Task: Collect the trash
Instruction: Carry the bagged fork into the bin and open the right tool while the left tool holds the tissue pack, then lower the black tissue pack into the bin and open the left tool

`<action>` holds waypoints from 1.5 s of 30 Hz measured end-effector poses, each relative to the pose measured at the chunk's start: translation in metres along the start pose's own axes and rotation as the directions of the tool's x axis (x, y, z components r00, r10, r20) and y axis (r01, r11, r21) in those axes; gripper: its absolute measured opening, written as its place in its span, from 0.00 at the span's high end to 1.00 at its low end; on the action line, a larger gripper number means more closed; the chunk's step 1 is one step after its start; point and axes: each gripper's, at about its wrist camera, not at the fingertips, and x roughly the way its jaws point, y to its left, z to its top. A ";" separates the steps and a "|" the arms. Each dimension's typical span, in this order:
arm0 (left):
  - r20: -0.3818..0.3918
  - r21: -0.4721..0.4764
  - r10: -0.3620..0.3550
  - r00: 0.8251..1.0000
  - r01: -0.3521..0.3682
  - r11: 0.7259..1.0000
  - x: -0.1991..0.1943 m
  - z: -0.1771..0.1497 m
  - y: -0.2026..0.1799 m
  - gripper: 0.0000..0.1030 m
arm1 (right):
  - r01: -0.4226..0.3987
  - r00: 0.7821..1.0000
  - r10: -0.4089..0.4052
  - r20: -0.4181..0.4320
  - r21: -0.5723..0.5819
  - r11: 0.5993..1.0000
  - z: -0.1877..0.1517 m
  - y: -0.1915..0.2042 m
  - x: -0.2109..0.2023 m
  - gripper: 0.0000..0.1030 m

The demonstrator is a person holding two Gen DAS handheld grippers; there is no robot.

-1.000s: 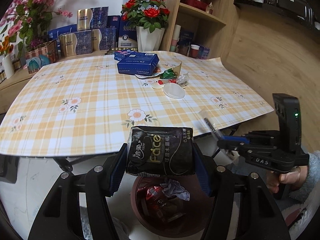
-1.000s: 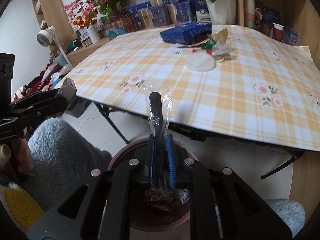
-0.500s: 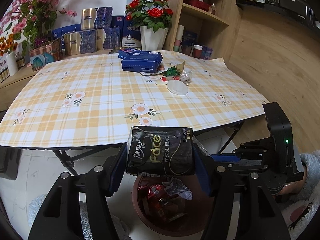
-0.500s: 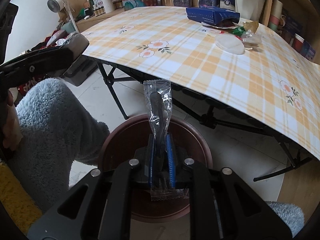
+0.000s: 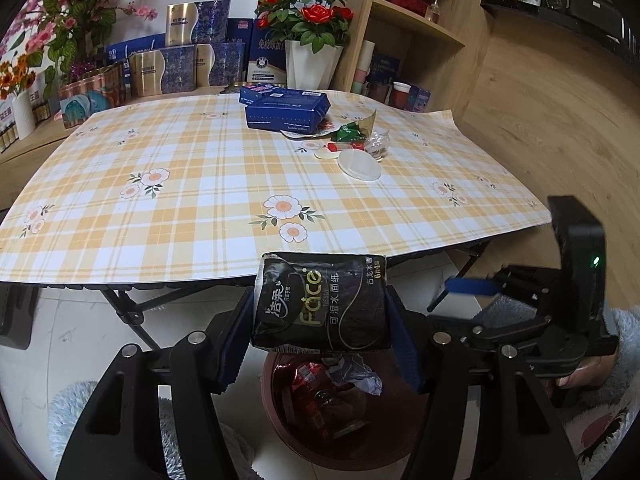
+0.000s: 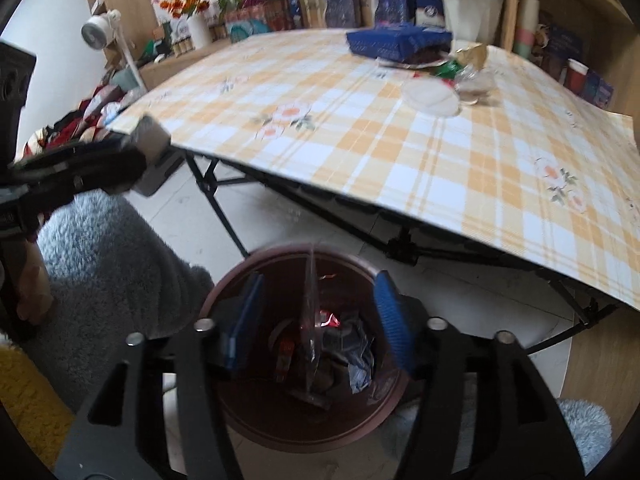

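Note:
My left gripper (image 5: 320, 320) is shut on a black "Face" tissue pack (image 5: 320, 300) and holds it above the dark red trash bin (image 5: 280, 420) on the floor. My right gripper (image 6: 316, 316) is open right over the same bin (image 6: 240, 420). A clear plastic wrapper (image 6: 310, 320) hangs free between its jaws, dropping into the bin. The right gripper also shows in the left wrist view (image 5: 476, 286). More trash lies on the table: a white lid (image 5: 359, 164), green and red wrappers (image 5: 348, 133), crumpled clear plastic (image 5: 378, 144).
The plaid-covered folding table (image 5: 200, 200) stands just beyond the bin, with a blue box (image 5: 286, 114) on it. Boxes, flowers and a wooden shelf (image 5: 416, 32) stand behind. Fluffy grey fabric (image 6: 112, 260) lies left of the bin.
My right gripper has opened over the bin and let go of the clear wrapper, which is falling in. My left gripper still holds the tissue pack above the bin.

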 end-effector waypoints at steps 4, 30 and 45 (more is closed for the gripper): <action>-0.016 0.010 -0.001 1.000 0.001 1.000 0.004 -0.001 -0.003 0.41 | 0.030 0.997 -0.034 0.073 0.059 0.998 0.003 -0.010 -0.013 0.24; -0.113 0.112 0.012 0.994 0.001 0.994 0.027 -0.009 -0.025 0.10 | 0.057 0.985 -0.092 0.144 0.227 0.972 0.002 -0.043 -0.026 0.07; -0.022 0.019 0.063 0.998 -0.062 0.998 0.016 0.027 -0.007 0.08 | 0.040 0.986 -0.080 0.146 0.260 0.965 0.025 -0.058 -0.038 0.06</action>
